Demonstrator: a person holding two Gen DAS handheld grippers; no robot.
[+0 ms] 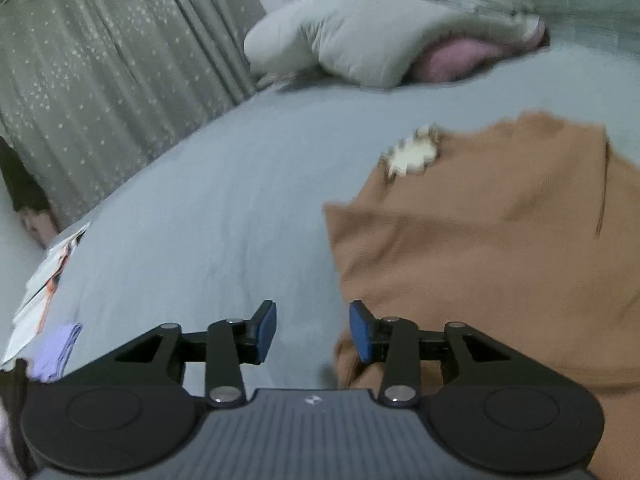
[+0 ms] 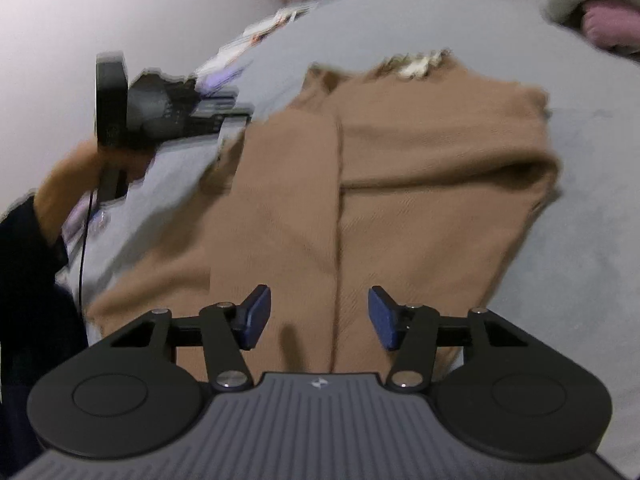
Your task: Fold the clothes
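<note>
A brown knitted garment (image 1: 480, 232) lies partly folded on the grey bed sheet (image 1: 208, 208), with a cream patch (image 1: 414, 152) at its far edge. My left gripper (image 1: 313, 330) hovers at the garment's left edge, jaws apart, nothing between the blue pads (image 1: 266, 330). In the right wrist view the same garment (image 2: 360, 200) fills the middle, a vertical fold line running down it. My right gripper (image 2: 320, 316) hangs over its near edge, jaws apart and empty. The left gripper's body (image 2: 160, 112) shows at the left, held by a hand (image 2: 68, 184).
Pillows and a pink cloth (image 1: 400, 28) are heaped at the head of the bed. A grey starred curtain (image 1: 100, 80) hangs left. Papers (image 1: 44, 280) and a small purple cloth (image 1: 56, 350) lie at the bed's left edge. Bare sheet (image 2: 580, 260) lies right of the garment.
</note>
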